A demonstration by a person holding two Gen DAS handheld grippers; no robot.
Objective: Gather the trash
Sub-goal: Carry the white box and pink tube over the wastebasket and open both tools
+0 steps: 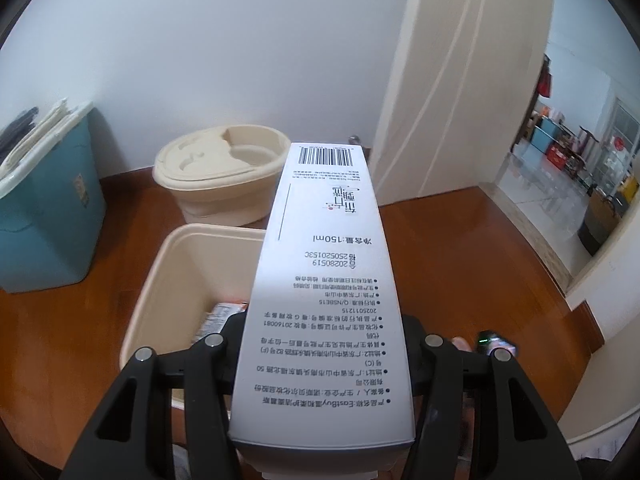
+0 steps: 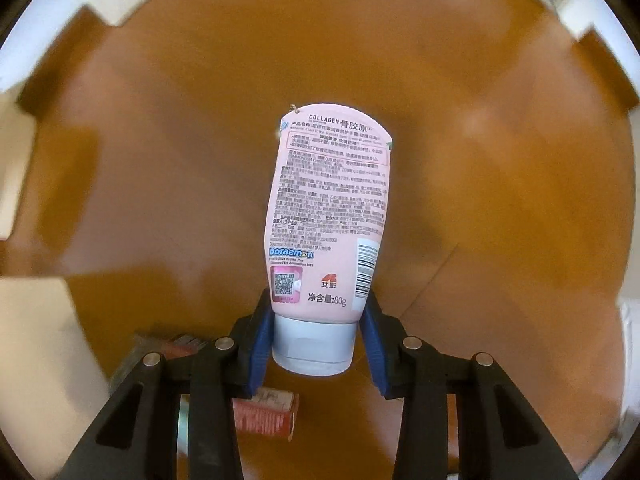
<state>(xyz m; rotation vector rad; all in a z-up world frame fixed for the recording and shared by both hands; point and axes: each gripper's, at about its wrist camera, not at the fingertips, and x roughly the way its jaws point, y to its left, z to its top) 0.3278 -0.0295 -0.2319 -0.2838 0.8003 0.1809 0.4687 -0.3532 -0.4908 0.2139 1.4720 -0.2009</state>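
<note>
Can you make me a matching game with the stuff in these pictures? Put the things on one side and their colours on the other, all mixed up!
Things:
1. tall carton in the left gripper
2. hand cream tube in the right gripper
3. storage box by the wall
4. open bin under the carton

Colours:
A. teal
B. pink
C. cream
D. white with black print

Right pairs: 1-D, 2-B, 3-A, 4-C
</note>
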